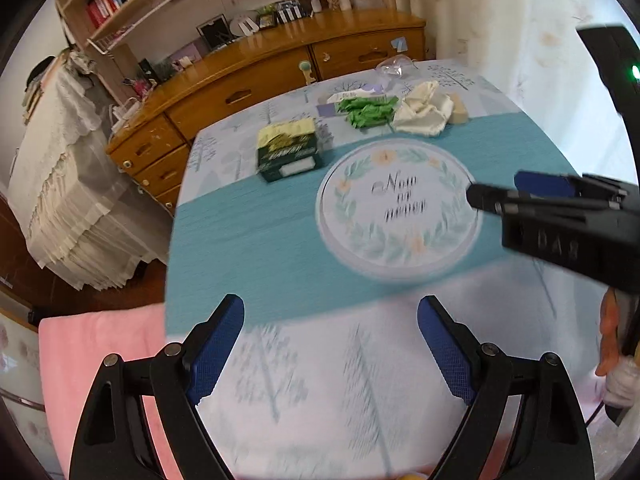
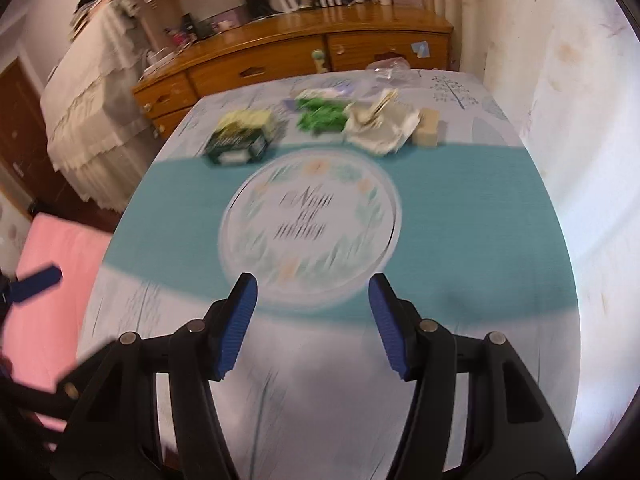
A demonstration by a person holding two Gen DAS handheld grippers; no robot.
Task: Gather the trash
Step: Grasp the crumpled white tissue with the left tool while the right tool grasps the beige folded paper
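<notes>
The left gripper (image 1: 330,344) hangs over the near part of the surface (image 1: 248,240), its jaws spread wide with nothing between them, only the pale tree-printed cloth showing in the gap. The right gripper (image 2: 314,320) is likewise above the near half of the surface (image 2: 480,220), its jaws parted and empty, their blue pads framing the near edge of the round printed wreath emblem (image 2: 310,220) in the middle of the teal band. In the left wrist view the right gripper (image 1: 500,196) also shows from the side at the right edge, over the rim of the same emblem (image 1: 398,208), with part of a hand (image 1: 610,336) below it. The trash lies in a row along the far side of the surface, beyond the teal band and well apart from both grippers: a dark green box with a yellow top (image 1: 290,152) on the left, a heap of crumpled green paper (image 1: 366,110) next, a crumpled cream tissue (image 1: 424,110) just beside it, and a small tan block (image 1: 458,110) touching the tissue's right side. Behind them, near the far edge, sits a crumpled piece of clear plastic (image 1: 394,67) and some pale scraps that are too blurred to name. A wooden dresser (image 1: 248,92) stands behind the surface, and a pink cushion (image 1: 100,360) lies at the near left.
</notes>
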